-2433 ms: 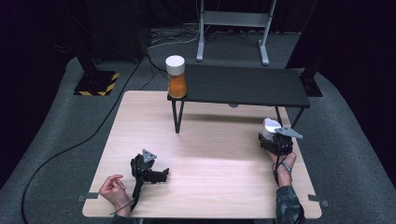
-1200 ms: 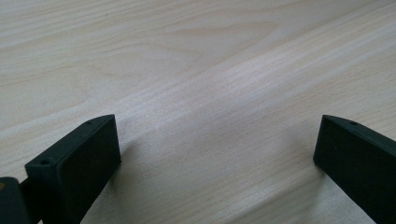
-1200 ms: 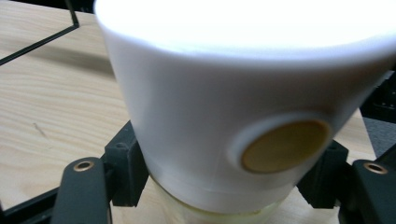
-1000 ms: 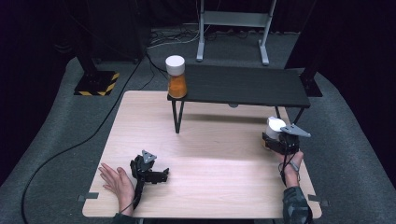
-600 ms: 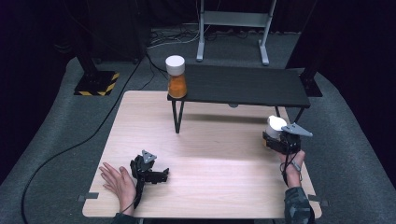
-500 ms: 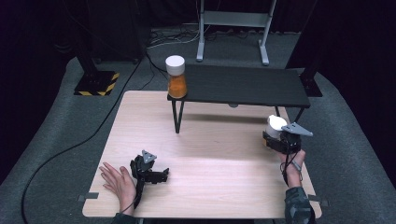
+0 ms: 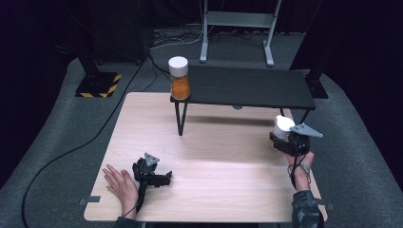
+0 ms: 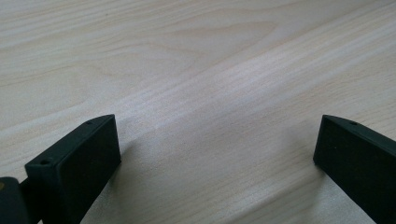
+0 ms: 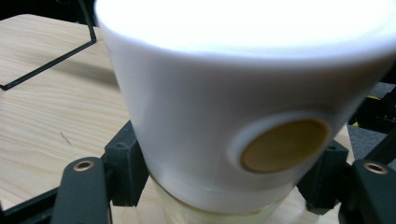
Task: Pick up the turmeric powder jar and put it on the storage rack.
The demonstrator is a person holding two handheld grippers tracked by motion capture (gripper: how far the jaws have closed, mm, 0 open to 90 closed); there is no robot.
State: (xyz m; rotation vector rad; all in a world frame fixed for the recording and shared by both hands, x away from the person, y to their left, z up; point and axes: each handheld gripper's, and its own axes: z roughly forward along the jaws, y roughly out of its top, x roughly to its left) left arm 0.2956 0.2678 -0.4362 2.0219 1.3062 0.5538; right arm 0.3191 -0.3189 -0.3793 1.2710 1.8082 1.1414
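Note:
My right gripper [image 7: 286,141] is shut on a jar with a white cap [image 7: 283,125] near the table's right edge. In the right gripper view the white cap [image 9: 224,93] looms large. It bears a round tan disc [image 9: 285,145], and the jaws clamp the jar just under the cap. My left gripper [image 7: 160,179] lies on the wooden table [image 7: 223,161] at the front left, jaws apart. A hand [image 7: 121,183] rests flat beside it, off the gripper. In the left gripper view its fingers [image 8: 79,163] stand wide over bare wood. A second jar [image 7: 179,78], orange-filled and white-capped, stands on the left end of the black bench [image 7: 252,88].
The black bench spans the far side of the table on thin legs [image 7: 180,118]. A black cable [image 7: 71,147] runs over the grey floor at the left. A yellow-and-black striped base [image 7: 97,84] and a grey metal stand [image 7: 237,21] lie beyond the table.
The left hand has opened and now lies flat on the table beside the left gripper. The right gripper has shifted slightly to the right with the jar.

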